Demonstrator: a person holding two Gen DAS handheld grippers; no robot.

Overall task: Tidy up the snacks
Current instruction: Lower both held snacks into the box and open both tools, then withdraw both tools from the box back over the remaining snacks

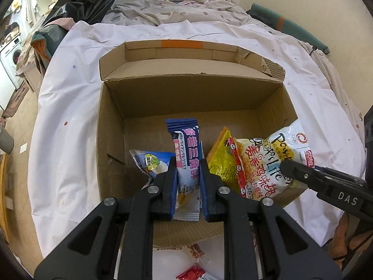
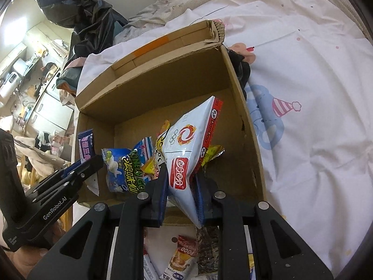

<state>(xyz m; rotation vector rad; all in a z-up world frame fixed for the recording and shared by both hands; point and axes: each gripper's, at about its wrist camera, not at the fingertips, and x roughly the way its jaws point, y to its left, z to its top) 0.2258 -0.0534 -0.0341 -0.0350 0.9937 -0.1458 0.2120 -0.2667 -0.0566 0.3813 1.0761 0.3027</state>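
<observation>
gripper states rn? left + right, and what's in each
Left gripper: closed on the blue-and-white snack packet, held over the cardboard box.
Right gripper: closed on the white Power Life bag, also over the box.

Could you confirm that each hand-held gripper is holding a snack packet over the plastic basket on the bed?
Nearly: the container is a cardboard box, not a plastic basket. Both wrist views show it. The left hand-held gripper does hold a blue and white packet over it, and the right hand-held gripper a white and red packet.
</observation>
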